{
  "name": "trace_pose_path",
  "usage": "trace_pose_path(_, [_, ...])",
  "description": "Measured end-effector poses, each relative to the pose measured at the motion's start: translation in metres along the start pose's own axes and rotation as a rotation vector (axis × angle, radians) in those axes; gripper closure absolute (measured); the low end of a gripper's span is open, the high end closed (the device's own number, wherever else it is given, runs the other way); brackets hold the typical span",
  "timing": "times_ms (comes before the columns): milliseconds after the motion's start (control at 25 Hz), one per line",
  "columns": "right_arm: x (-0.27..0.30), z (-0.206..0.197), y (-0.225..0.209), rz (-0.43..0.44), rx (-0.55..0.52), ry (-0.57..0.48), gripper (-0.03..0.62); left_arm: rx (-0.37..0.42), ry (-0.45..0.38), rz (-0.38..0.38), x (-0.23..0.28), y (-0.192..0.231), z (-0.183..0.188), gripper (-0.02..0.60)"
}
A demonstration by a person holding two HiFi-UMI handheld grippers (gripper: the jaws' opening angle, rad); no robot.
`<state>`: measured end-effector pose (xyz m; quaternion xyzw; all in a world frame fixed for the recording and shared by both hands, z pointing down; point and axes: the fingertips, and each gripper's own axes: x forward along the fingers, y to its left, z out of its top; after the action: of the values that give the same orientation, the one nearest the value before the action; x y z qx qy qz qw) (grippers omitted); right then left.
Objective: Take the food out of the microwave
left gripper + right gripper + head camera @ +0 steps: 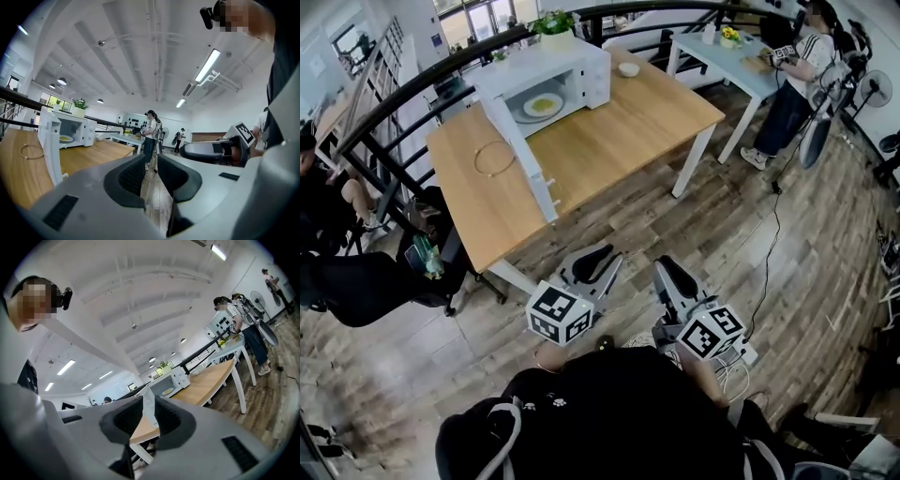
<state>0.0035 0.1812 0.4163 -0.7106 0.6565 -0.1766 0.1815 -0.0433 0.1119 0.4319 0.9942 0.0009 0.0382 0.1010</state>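
- In the head view, we hold the left gripper [598, 261] and right gripper [670, 274] side by side, off the near edge of the table [619, 131].
- The microwave [581, 80] stands far ahead of both grippers, with its door [520, 155] swung open toward us. The food [543, 105] lies on a plate [525, 116] inside.
- In the left gripper view, we see the left gripper's [151, 161] jaws a narrow gap apart, with nothing between them. The microwave [79, 133] stands far ahead to its left, with the food [65, 138] inside.
- In the right gripper view, the right gripper's [149, 404] jaws are slightly parted and empty. The microwave [174, 380] is far ahead, and the food [167, 391] shows inside it.
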Motion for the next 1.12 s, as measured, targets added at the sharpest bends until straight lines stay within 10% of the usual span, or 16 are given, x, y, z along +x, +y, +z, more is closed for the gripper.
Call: trace_pose_path(1120, [0.209,0.068,-0.119,0.290,0.073,0.155,0.499,-0.060,-0.008,0.343,0.123,0.171,0.036,0.505])
